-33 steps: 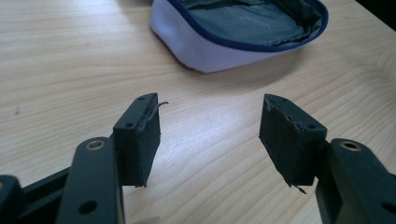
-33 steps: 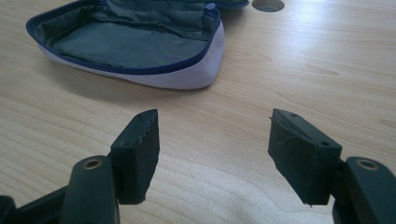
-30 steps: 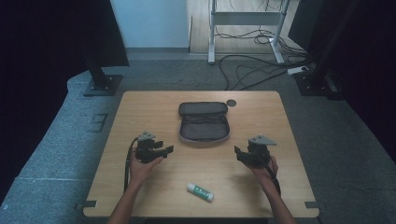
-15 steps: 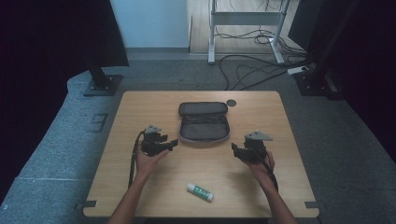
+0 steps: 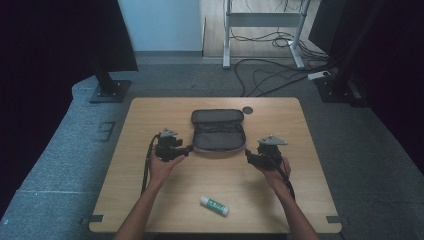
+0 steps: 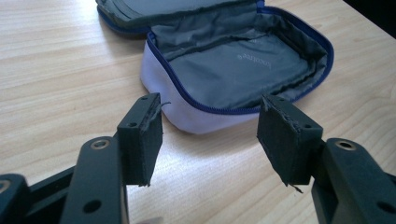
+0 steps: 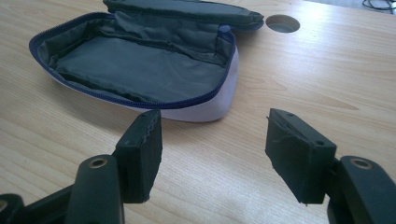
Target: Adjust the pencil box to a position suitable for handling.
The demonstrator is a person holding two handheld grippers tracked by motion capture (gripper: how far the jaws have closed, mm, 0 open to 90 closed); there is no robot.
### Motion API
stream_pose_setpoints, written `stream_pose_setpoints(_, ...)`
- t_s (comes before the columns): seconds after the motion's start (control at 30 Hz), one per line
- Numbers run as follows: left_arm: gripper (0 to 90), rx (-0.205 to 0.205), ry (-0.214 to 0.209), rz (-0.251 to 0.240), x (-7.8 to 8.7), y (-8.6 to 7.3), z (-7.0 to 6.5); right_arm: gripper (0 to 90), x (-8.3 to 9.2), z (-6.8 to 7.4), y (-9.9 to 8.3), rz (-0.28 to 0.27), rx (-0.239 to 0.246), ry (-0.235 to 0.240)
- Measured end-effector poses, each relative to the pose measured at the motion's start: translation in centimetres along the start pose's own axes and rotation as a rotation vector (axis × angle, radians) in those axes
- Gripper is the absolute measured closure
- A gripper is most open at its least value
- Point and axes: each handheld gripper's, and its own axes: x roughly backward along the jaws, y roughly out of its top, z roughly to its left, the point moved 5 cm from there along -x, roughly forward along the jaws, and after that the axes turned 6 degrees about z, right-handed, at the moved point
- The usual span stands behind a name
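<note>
Centrally, toward the far half of the table point(image 5: 150, 200), an open pouch point(image 5: 219, 138) lies unzipped, its lid folded back flat toward the far edge and its grey lining facing up. In the left gripper view the pouch point(image 6: 243, 70) shows a blue zipper running round its rim and a pale outer wall that rests on the wood; in the right gripper view the pouch point(image 7: 140, 70) sits with its rounded near corner closest to the claw.

The left claw point(image 5: 189, 148) stands just beside the pouch's left end, jaws wide apart with nothing between them, the pads clear of the fabric. The right claw point(image 5: 247, 156) sits near the pouch's right near corner, likewise spread and empty. Bare wood separates each set of pads from the pouch wall, so neither touches it.

A round cable hole point(image 5: 248, 110) is cut into the table just beside the lid's right end, near the far edge. A glue stick point(image 5: 214, 205), white with a green band, lies on its side close to the near edge, well apart from the pouch and between the two forearms.

Wide strips of bare table run left and right of the pouch out to the side edges, and a broad open band lies between the hands and the near edge.
</note>
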Motion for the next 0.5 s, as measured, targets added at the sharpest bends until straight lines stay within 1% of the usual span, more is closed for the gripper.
stream_pose_setpoints(0.03, 40.8, -0.001, -0.001, 0.001, 0.0, 0.1, 0.1, 35.9, -0.1, 0.0, 0.1, 0.008, 0.001, 0.001)
stream_pose_setpoints(0.13, 40.9, 0.005, -0.001, 0.000, -0.4, 0.4, 0.2, 36.0, -0.3, 0.0, 0.4, 0.006, -0.003, 0.003)
stream_pose_setpoints(0.23, 41.2, 0.025, -0.023, 0.009, -0.7, 0.4, 0.3, 36.0, -0.3, 0.0, 0.8, 0.001, -0.004, 0.005)
stream_pose_setpoints(0.3, 41.1, 0.028, -0.015, 0.022, -1.1, 0.5, 0.4, 36.0, -0.4, 0.0, 1.0, 0.000, 0.000, 0.005)
stream_pose_setpoints(0.4, 41.1, 0.043, -0.018, 0.022, -1.4, 0.8, 0.5, 36.4, -0.6, -0.1, 1.3, -0.004, -0.004, 0.006)
stream_pose_setpoints(0.43, 41.1, 0.037, -0.016, 0.027, -1.5, 0.9, 0.5, 36.4, -0.7, -0.2, 1.4, 0.001, -0.008, 0.006)
stream_pose_setpoints(0.5, 41.0, 0.039, -0.015, 0.034, -1.8, 1.2, 0.6, 36.6, -1.0, -0.4, 1.6, 0.000, -0.016, 0.001)
